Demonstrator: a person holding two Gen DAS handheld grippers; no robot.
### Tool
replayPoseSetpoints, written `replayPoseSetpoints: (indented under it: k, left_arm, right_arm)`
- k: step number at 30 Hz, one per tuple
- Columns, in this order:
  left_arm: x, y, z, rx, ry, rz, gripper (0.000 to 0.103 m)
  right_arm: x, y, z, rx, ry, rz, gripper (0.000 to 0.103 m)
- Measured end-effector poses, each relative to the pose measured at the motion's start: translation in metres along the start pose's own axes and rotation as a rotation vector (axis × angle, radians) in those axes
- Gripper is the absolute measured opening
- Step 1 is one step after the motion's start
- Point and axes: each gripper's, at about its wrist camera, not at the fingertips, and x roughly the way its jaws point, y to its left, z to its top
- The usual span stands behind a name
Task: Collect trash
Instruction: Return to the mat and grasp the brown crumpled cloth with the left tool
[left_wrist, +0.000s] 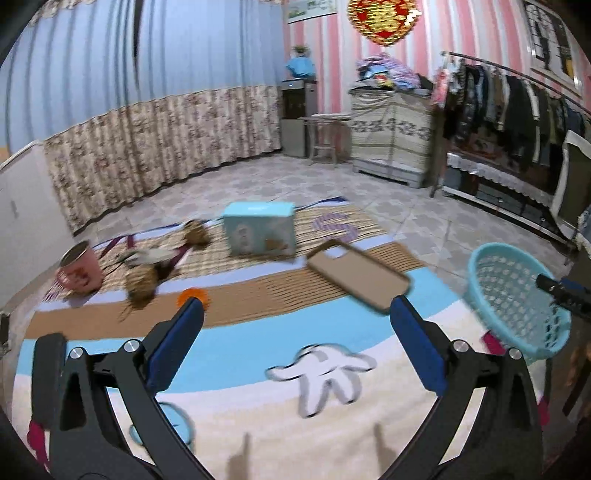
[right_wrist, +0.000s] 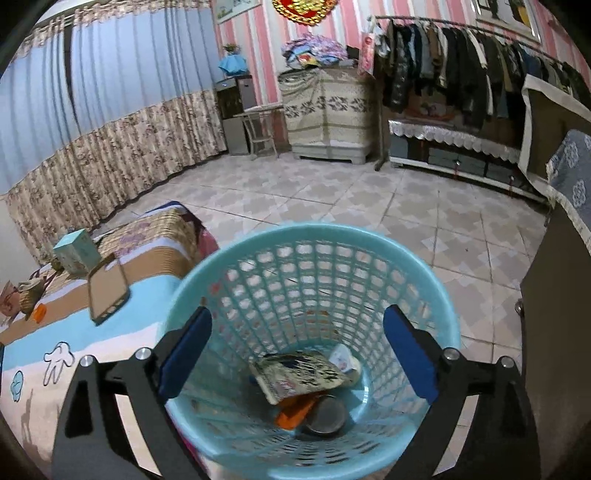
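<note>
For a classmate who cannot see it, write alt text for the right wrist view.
The open right gripper hangs over a blue basket holding a patterned packet, an orange wrapper and a lid. At left, a bed.

The left gripper (left_wrist: 296, 308) has two black arms that spread in a V toward the camera, each ending in a flat rectangular finger faced with a royal-blue pad (left_wrist: 173, 343). Round silver screw heads sit at the pivots, two on each side, and triangular cut-outs lighten the black arm plates. A thick black block stands at its outer left edge. The right gripper (right_wrist: 297, 319) is built the same way: black linkage arms, blue pads (right_wrist: 410, 354) on the inner faces, and paired silver screws at each joint.
</note>
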Motion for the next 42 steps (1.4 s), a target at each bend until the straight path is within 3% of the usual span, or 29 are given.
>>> replayPoseSetpoints:
  k: [6, 15, 20, 30, 32, 35, 38, 42]
  left_arm:
    - [0.006, 0.045, -0.016, -0.025, 0.020, 0.092, 0.097]
    - [0.033, 0.125, -0.029, -0.160, 0.057, 0.176, 0.097]
    - [0.062, 0.167, -0.019, -0.237, 0.094, 0.189, 0.097]
    - [0.137, 0.197, 0.003, -0.226, 0.172, 0.194, 0.097]
    - [0.151, 0.196, 0.004, -0.199, 0.194, 0.192, 0.091]
    - [0.167, 0.196, 0.004, -0.181, 0.242, 0.158, 0.065]
    - [0.167, 0.199, 0.004, -0.196, 0.238, 0.119, 0.047]
    - [0.151, 0.200, -0.001, -0.173, 0.229, 0.122, 0.047]
  right_arm:
    - [0.004, 0.048, -0.001, -0.046, -0.009, 0.057, 0.092]
    - [0.017, 0.119, -0.003, -0.140, 0.006, 0.125, 0.092]
    - [0.030, 0.153, -0.005, -0.183, 0.025, 0.152, 0.092]
    - [0.046, 0.220, -0.009, -0.290, 0.042, 0.213, 0.092]
    - [0.050, 0.227, -0.009, -0.299, 0.053, 0.216, 0.092]
    - [0.054, 0.236, -0.009, -0.310, 0.072, 0.224, 0.092]
    - [0.049, 0.244, -0.011, -0.332, 0.067, 0.231, 0.092]
    - [0.045, 0.255, -0.014, -0.343, 0.080, 0.244, 0.092]
